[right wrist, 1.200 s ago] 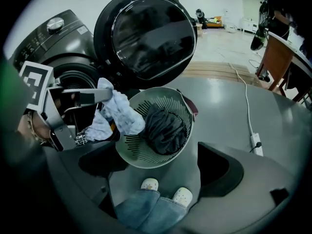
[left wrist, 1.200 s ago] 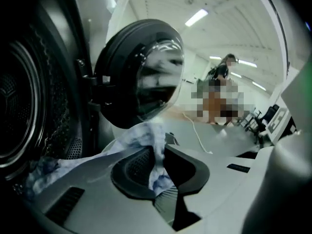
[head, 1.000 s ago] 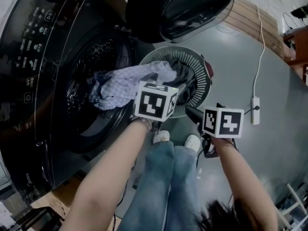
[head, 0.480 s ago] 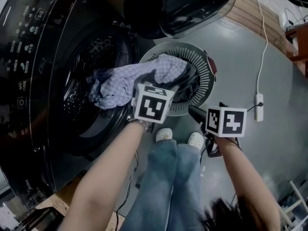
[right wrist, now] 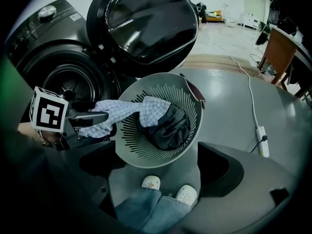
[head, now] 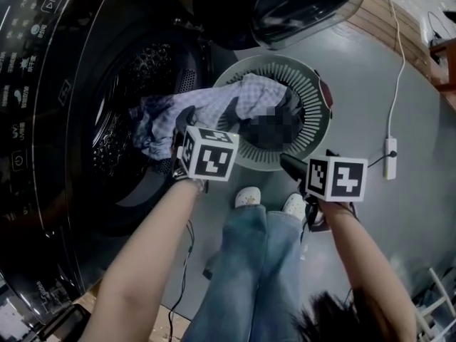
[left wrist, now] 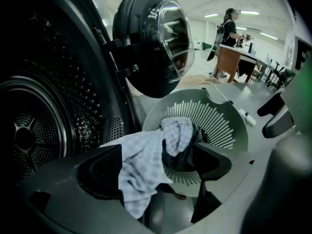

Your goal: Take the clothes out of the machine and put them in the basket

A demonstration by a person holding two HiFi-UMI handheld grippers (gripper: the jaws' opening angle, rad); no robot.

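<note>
A pale checked cloth (head: 214,102) stretches from the washing machine's drum mouth (head: 135,84) into the round slatted basket (head: 313,98), where its end lies on dark clothes (head: 291,100). My left gripper (head: 209,116) hangs over the cloth's middle, by the drum's lip. Its jaws have just been opening, and the cloth (left wrist: 141,160) lies loose between them beside the left jaw, clear of the right one. My right gripper (head: 299,191) stands open and empty on the near side of the basket (right wrist: 195,106). The left gripper (right wrist: 92,117) also shows in the right gripper view.
The machine's round door (head: 285,6) stands open above the basket. The person's light shoes (head: 246,197) and jeans are just below the basket. A power strip (head: 390,148) with a white cable lies on the grey floor at the right. Far off are a wooden desk (left wrist: 229,57) and another person (left wrist: 229,28).
My left gripper has moved left, away from the basket towards the drum mouth. The cloth's end now rests in the basket. The right gripper has hardly moved.
</note>
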